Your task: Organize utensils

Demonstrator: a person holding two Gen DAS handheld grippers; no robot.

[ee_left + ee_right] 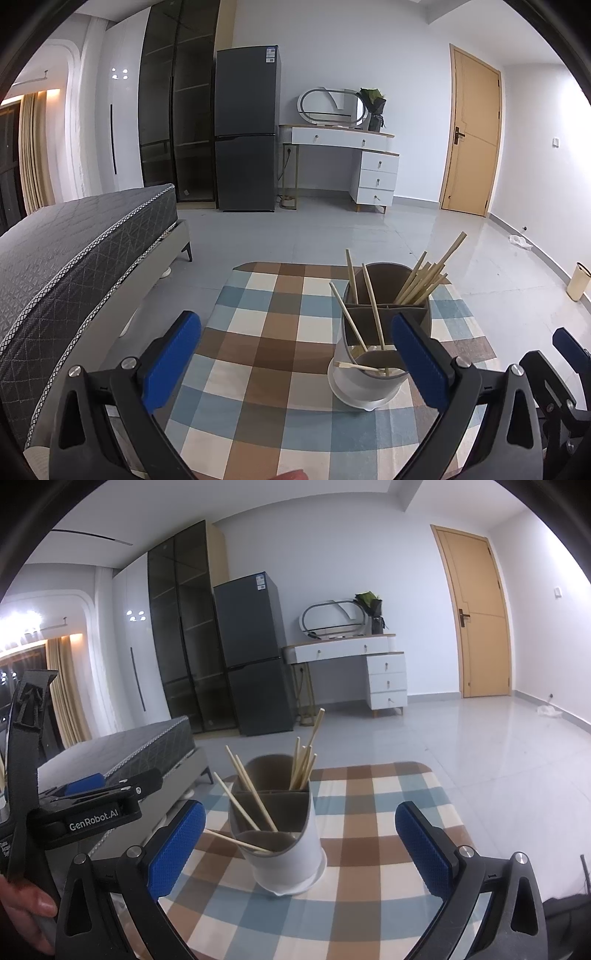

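Observation:
A white utensil holder (364, 376) (284, 853) with a brown divided inside stands on a checked tablecloth (273, 354) (369, 845). Several wooden chopsticks (421, 280) (303, 760) lean in its far compartment; a few more (356, 325) (247, 801) slant in the nearer ones, and one (360, 366) lies across the front rim. My left gripper (295, 358) is open and holds nothing, its right pad (419, 362) close beside the holder. My right gripper (299, 849) is open around the holder's sides without touching it. The left gripper's body (92, 808) shows at the left of the right wrist view.
A grey mattress on a bed frame (74, 251) (129, 753) lies left of the table. Across the tiled floor stand a dark fridge (245, 129), a white dressing table (343, 162) and a wooden door (472, 129). A small bin (580, 280) stands by the right wall. A hand (26, 912) grips the left tool.

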